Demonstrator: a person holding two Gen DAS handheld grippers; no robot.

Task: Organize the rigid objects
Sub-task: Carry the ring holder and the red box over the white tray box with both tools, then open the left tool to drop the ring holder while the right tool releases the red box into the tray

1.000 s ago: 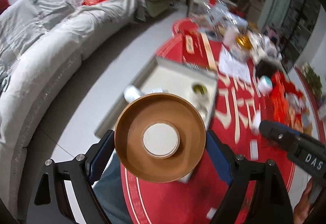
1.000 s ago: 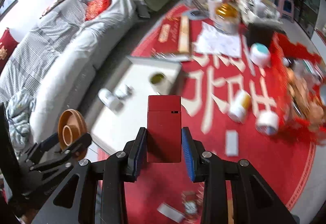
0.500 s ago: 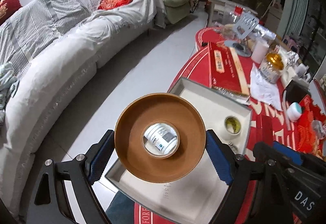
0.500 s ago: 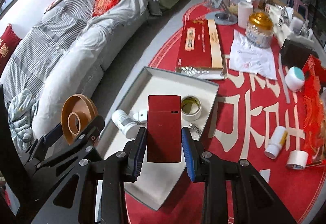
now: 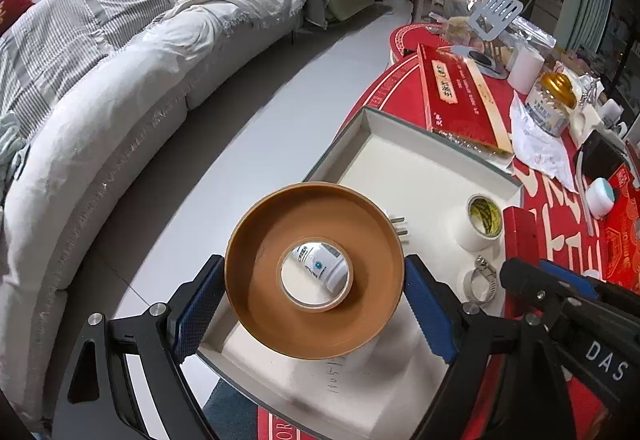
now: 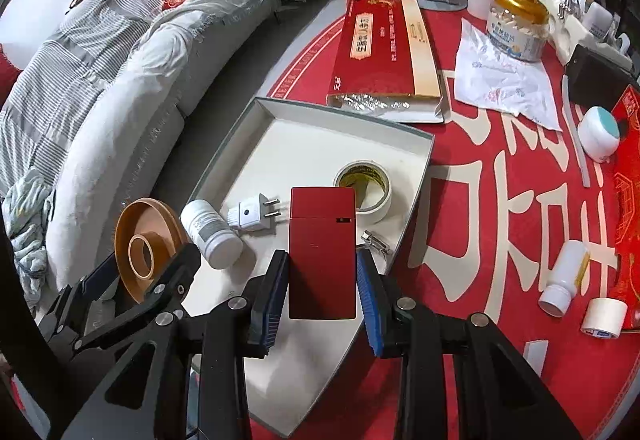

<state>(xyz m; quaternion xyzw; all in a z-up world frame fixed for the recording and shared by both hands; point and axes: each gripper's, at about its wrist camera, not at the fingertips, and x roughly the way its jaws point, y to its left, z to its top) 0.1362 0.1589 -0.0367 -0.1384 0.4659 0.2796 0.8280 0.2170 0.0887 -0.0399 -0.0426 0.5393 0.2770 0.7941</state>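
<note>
Tray (image 6: 256, 143) on red mat holds tape, plug, bottle. Left gripper (image 5: 314, 304) pinches brown tape roll (image 5: 314, 270) over tray's near-left corner; right gripper (image 6: 323, 280) clamps red box (image 6: 322, 252), prob. above tray middle.

Tray (image 6: 416, 175) far half open: bare floor up to the far wall. Mid-tray blocked by tape roll (image 6: 364, 187) at right, plug (image 6: 250, 215) and white bottle (image 6: 210, 234) at left, hose clamp (image 6: 376, 242) by the right wall. Narrow gap between plug prongs and tape roll. Near-right tray floor bare. Red carton (image 6: 384, 55) lies just beyond the far tray wall. Right of tray, mat (image 6: 480, 199) is free up to the small bottle (image 6: 564, 276) and tape (image 6: 604, 314). Floor (image 5: 256, 111) between sofa (image 5: 112, 111) and table clear.
</note>
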